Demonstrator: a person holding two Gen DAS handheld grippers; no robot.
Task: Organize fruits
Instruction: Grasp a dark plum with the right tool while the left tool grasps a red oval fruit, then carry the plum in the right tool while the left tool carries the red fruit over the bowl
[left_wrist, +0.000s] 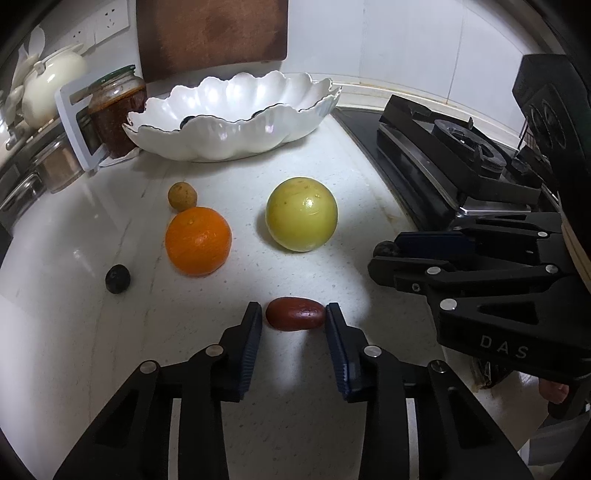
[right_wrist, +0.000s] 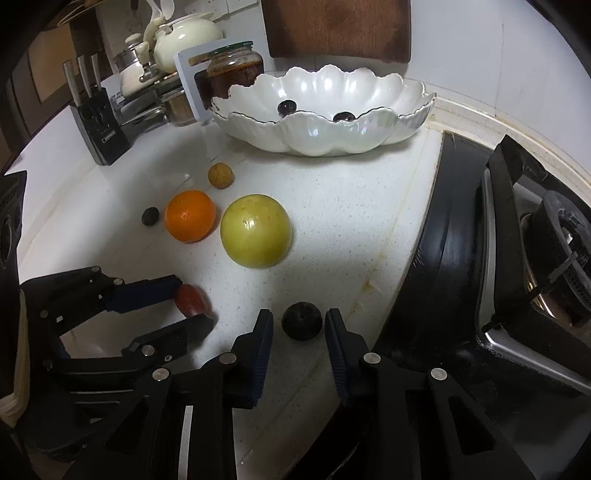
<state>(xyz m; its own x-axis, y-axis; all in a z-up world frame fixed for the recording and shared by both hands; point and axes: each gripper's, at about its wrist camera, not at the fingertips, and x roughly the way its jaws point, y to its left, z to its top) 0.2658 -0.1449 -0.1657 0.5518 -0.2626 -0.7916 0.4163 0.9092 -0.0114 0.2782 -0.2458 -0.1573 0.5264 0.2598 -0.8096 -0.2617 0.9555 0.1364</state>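
The coming move turns on how each small fruit sits in the gap of its own fingers. The red date (left_wrist: 295, 313) lies on the tabletop (left_wrist: 207, 369) right between the tips of the left gripper (left_wrist: 293, 314), its long axis running straight across the gap from one finger to the other, so a squeeze would press on its two ends rather than its sides; the right-hand finger looks to be touching or all but touching one end, with a sliver of space at the other, and I cannot tell if it is truly gripped yet. The left fingers stand about as wide as the date is long, low and nearly level over the tabletop. The dark plum (right_wrist: 302, 320), round with no axis to mind, sits centred between the tips of the right gripper (right_wrist: 298, 325), whose fingers are parted a little wider than the fruit, with visible space on both sides and nothing held. Each hand is clearly the nearer one to its own fruit, the two grippers lying side by side and close together. Beyond the fingertips of both lie the yellow-green apple (left_wrist: 301, 214), the orange (left_wrist: 198, 241), a small tan fruit (left_wrist: 182, 197) and another small dark fruit (left_wrist: 117, 279), and farther ahead stands the white scalloped bowl (right_wrist: 369, 136), with two dark fruits already in it. My judgement is that both fingers need only close, then lift and carry forward to the bowl; the end-on hold on the date could let it pivot or slip.
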